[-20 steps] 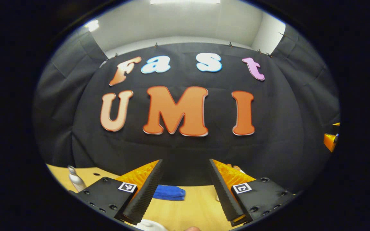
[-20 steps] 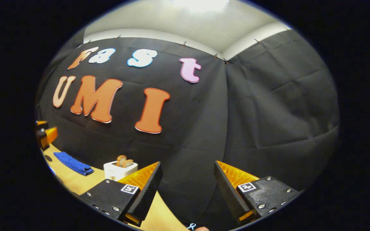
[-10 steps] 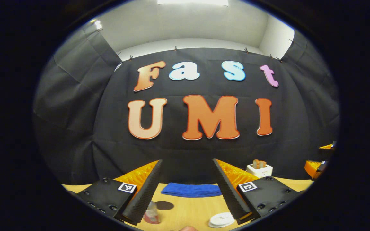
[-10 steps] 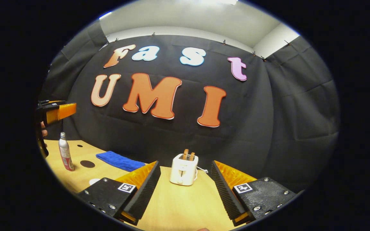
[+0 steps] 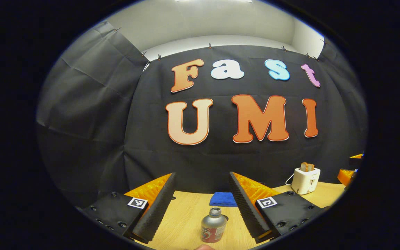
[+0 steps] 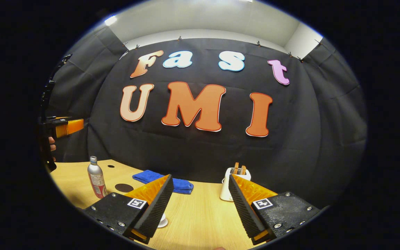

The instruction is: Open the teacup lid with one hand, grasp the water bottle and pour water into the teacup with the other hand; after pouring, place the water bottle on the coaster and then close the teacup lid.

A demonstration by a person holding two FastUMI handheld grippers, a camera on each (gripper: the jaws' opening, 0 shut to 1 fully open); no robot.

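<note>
A silver water bottle (image 5: 214, 227) with a red label stands uncapped on the wooden table (image 5: 186, 215). It is low in the left gripper view, between and beyond the fingers of my left gripper (image 5: 202, 175), which is open and apart from it. In the right gripper view the bottle (image 6: 96, 178) stands at the left, with a dark round coaster (image 6: 123, 188) just to its right. My right gripper (image 6: 200, 177) is open and holds nothing. A small white rounded piece (image 6: 162, 221) peeks out beside its left finger; I cannot tell if it is the teacup.
A folded blue cloth (image 6: 163, 182) lies at the back of the table (image 6: 200, 215). A white toaster (image 5: 306, 180) with bread in it stands to the right. The left gripper (image 6: 66, 126), with a hand (image 6: 51, 144) on it, hovers at the left edge above the table.
Both views have swung and tipped down, so more of the table shows. The bottle now lies between the left gripper's fingers. Both grippers stay open.
</note>
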